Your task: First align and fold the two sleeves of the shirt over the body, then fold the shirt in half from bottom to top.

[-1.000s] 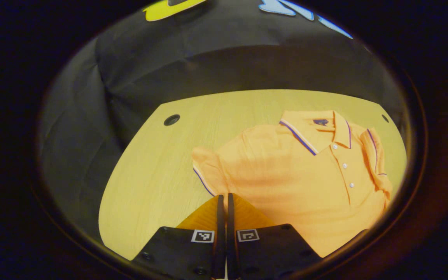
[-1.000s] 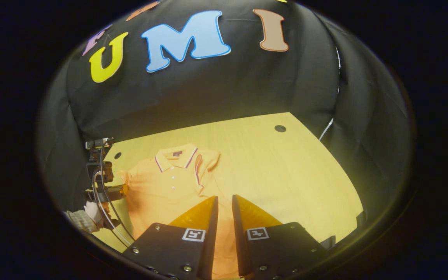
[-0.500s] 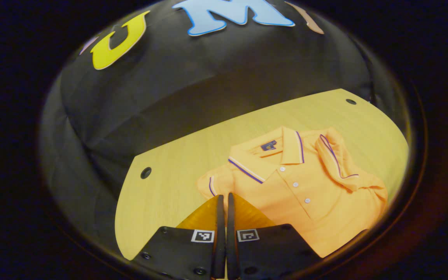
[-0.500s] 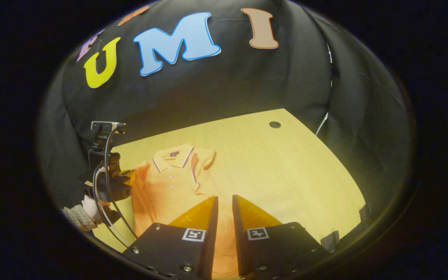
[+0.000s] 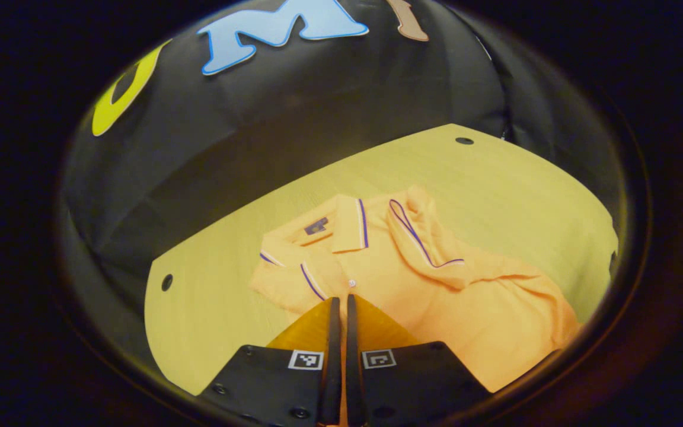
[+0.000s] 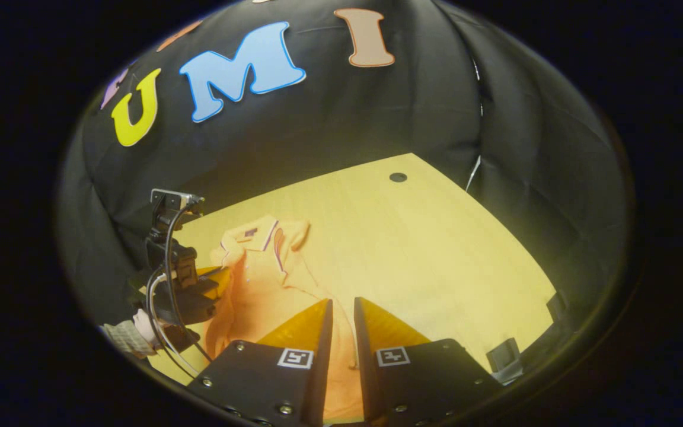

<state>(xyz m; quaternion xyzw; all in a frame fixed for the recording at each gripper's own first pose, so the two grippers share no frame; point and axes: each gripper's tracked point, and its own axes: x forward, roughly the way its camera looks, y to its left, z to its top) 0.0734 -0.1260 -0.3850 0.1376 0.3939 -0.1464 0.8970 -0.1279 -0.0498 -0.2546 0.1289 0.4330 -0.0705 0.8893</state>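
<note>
An orange polo shirt (image 5: 466, 296) with purple-trimmed collar lies face up on the wooden table (image 5: 513, 184). Its right sleeve (image 5: 418, 237) is folded across the chest. My left gripper (image 5: 340, 300) is shut on the shirt's left sleeve (image 5: 309, 279), which it holds lifted over the button placket. In the right gripper view that left gripper (image 6: 214, 276) and the hand holding it (image 6: 134, 326) show at the shirt's (image 6: 258, 290) left side. My right gripper (image 6: 342, 303) hangs above the shirt's lower body, its fingers a narrow gap apart with nothing between them.
The table has round cable holes at its back corners (image 5: 464, 140) (image 5: 166, 282) (image 6: 398, 177). Bare wood (image 6: 436, 255) stretches to the right of the shirt. Small dark fittings (image 6: 501, 356) sit at the table's near right edge. Black cloth walls enclose the table.
The left gripper has carried the left sleeve inward from the shirt's side to over the chest. The right gripper has drifted slightly, its gap unchanged.
</note>
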